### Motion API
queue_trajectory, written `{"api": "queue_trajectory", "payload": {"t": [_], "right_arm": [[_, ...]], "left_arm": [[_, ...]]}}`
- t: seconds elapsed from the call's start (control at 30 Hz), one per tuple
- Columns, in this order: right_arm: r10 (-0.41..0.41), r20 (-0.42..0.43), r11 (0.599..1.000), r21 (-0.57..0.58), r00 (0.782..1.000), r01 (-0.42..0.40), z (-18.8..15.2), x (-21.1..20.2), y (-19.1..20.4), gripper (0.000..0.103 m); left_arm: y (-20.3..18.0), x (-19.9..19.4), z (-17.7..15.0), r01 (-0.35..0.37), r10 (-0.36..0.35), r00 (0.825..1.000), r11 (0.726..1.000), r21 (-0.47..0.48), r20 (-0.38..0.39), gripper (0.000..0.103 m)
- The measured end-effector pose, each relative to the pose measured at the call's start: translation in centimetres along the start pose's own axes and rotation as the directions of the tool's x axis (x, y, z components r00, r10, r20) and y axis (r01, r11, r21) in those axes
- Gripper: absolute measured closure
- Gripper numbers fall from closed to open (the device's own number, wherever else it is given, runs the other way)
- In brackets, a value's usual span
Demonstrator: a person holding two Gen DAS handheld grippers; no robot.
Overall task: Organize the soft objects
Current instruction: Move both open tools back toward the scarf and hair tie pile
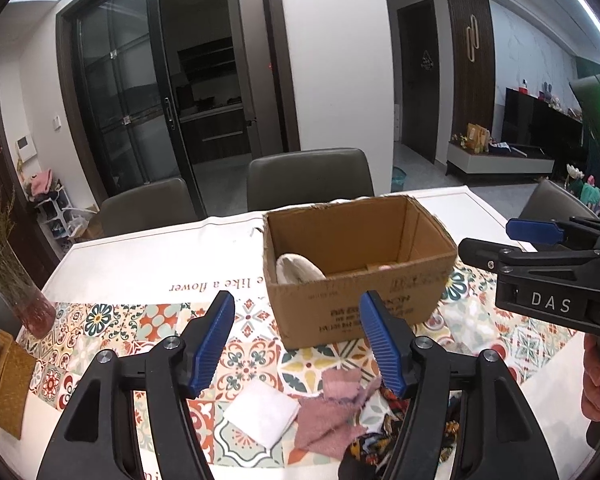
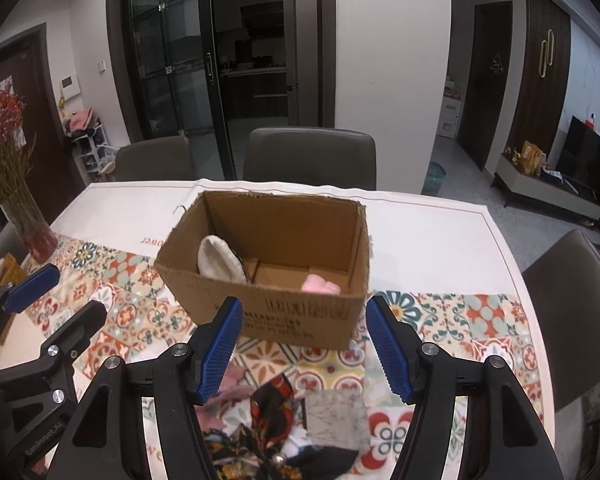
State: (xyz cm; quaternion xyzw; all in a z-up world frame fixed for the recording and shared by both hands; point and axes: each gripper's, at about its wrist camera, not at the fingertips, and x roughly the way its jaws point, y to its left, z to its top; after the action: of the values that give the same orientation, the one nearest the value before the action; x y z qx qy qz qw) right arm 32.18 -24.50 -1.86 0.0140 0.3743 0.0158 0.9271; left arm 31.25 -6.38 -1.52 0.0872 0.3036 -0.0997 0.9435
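Beyond your two grippers, the cardboard box [image 2: 268, 280] sits open-topped on the patterned tablecloth [image 2: 480, 320], its long axis running left to right. Your left gripper [image 1: 298, 344] and right gripper [image 2: 304, 346] both stand apart, holding nothing. Below them lie a pink cloth [image 1: 332, 412], a white cloth [image 1: 262, 412] and a dark patterned scarf [image 2: 268, 408].
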Motion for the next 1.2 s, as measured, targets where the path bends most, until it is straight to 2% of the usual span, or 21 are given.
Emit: {"api": "queue_trajectory", "payload": {"t": [0.43,0.63,0.83,1.2], "right_arm": [[-0.060,-0.008,0.998,-0.006,0.998,0.060,-4.1,-3.3,-0.7,0.038],[-0.062,-0.057,0.998,0.008,0.996,0.063,-6.4,-3.7,-1.1,0.038],[-0.051,-0.129,0.998,0.034,0.990,0.056,-9.1,-3.7,-1.6,0.038],[-0.017,-0.265,0.996,0.081,0.964,0.040,-13.6,-2.8,-2.1,0.038]], "left_arm": [[-2.0,-2.3,-3.6,0.062,-0.061,0.997,0.997,0.035,-0.038,0.031],[-3.0,-3.2,-5.0,0.084,-0.080,0.995,0.994,0.063,-0.056,0.025],[-4.2,-3.9,-6.9,0.116,-0.108,0.990,0.989,0.090,-0.093,0.024],[-5.7,-4.5,-9.6,0.159,-0.138,0.977,0.979,0.124,-0.164,0.021]]}}
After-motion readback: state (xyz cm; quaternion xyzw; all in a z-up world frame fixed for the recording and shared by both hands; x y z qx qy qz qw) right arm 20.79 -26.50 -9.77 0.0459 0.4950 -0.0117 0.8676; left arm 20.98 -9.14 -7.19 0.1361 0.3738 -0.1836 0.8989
